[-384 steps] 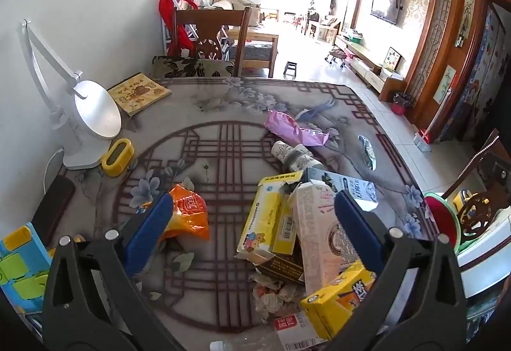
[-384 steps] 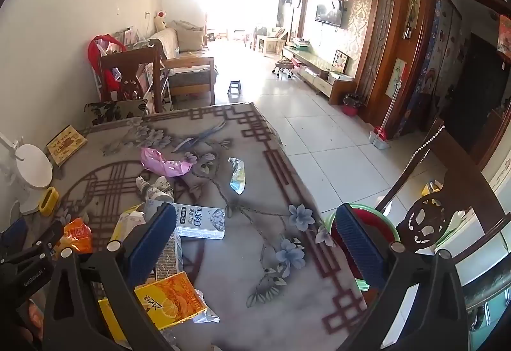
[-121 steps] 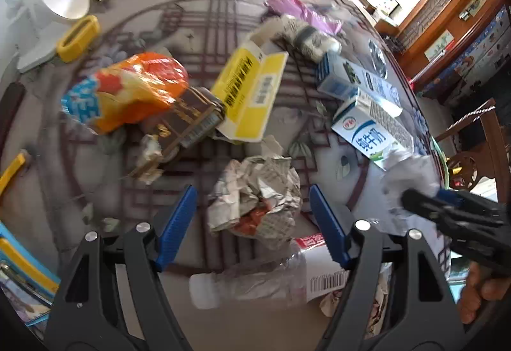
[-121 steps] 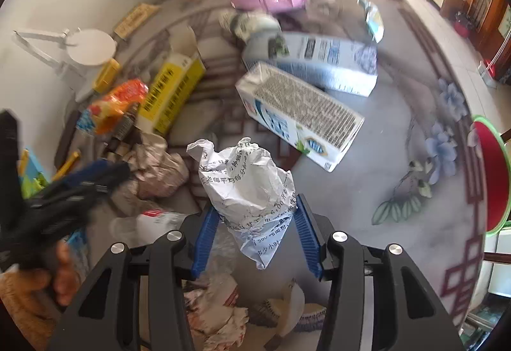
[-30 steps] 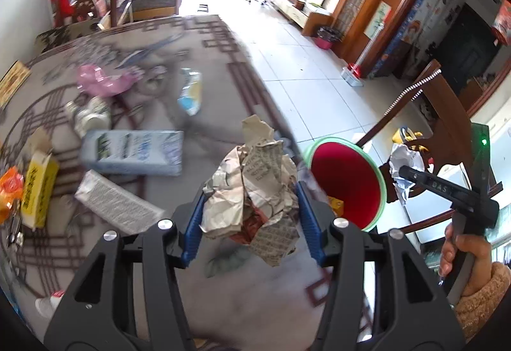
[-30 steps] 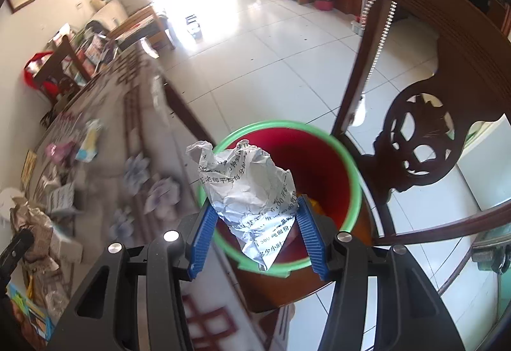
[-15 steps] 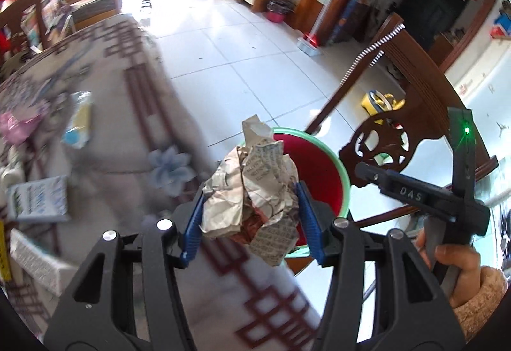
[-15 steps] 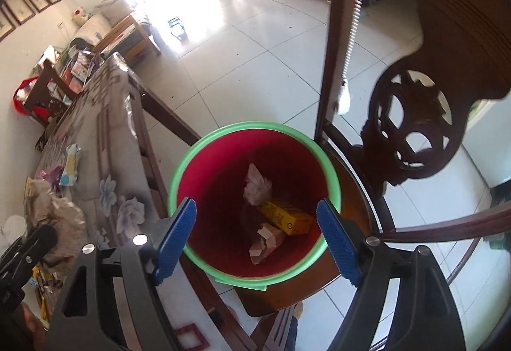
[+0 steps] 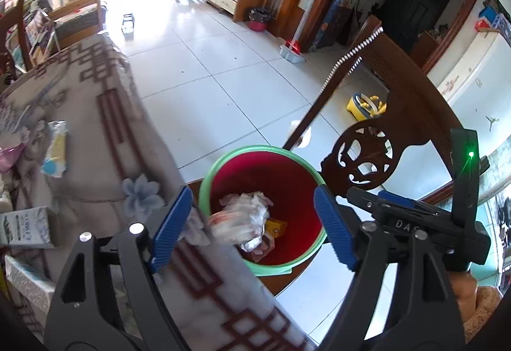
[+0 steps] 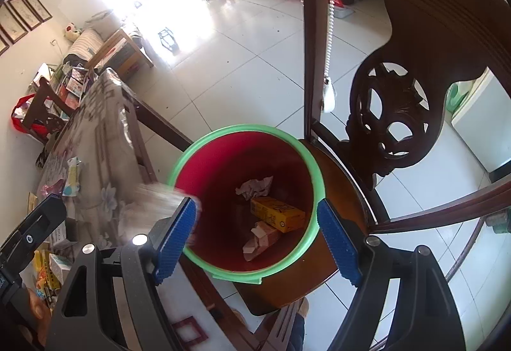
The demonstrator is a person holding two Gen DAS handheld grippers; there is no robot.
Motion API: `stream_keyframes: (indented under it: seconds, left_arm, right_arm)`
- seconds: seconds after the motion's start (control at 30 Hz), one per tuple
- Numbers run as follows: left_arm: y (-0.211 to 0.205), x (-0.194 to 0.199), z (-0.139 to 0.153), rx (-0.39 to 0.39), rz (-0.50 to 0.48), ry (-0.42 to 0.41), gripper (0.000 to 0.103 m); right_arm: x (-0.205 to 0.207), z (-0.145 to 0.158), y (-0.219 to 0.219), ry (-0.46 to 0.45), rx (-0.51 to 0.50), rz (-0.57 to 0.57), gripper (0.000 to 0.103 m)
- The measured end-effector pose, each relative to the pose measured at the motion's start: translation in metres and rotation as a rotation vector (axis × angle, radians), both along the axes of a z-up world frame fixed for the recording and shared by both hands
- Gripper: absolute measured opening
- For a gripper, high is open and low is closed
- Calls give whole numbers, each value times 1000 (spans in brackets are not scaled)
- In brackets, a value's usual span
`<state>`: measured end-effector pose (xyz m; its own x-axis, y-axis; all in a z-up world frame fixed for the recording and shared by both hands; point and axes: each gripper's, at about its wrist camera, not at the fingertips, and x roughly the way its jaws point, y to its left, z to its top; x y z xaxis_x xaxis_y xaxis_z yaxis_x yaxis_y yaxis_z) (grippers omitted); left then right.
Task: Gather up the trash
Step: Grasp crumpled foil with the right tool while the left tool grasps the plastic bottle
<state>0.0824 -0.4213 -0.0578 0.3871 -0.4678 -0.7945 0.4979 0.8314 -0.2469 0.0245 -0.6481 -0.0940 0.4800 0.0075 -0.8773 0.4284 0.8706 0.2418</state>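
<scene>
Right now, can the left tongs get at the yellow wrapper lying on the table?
Probably yes. The left tongs are open, gripping nothing, and the wrapper lies by itself on the table off to their left, with nothing over it.

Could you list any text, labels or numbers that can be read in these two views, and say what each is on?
"DAS": on the right gripper body, last letter partly hidden.
White carton on the table: print blurred, unreadable.
Yellow box in the bin: dark print, too small to read.
</scene>
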Motion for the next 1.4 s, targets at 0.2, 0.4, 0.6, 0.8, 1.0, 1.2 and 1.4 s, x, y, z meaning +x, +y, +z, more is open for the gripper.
stream_keyframes:
  seconds: [0.2, 0.4, 0.6, 0.8, 1.0, 1.2, 1.4]
  left_arm:
    - [53, -14, 21, -33, 103, -23, 79]
    - [128, -36, 30, -16, 236, -45, 80]
    - [218, -59, 26, 62, 350, -76, 83]
    - [310, -75, 22, 141, 466, -90, 84]
    - [382, -96, 16, 145, 560, -59, 84]
    - [418, -111, 9, 153, 534, -39, 85]
    - [428, -116, 0, 172, 410, -48, 86]
  right_arm:
    - [-1, 16, 31, -26, -23, 63, 76]
    - [-7, 27, 83, -34, -38, 163, 76]
    - [-16, 27, 164, -15, -22, 339, 76]
    - [-30, 11, 277, 46, 44, 625, 80]
    - [-53, -23, 390, 174, 144, 873, 80]
    - [-71, -41, 457, 237, 120, 993, 81]
    - [-74, -67, 475, 330, 128, 976, 74]
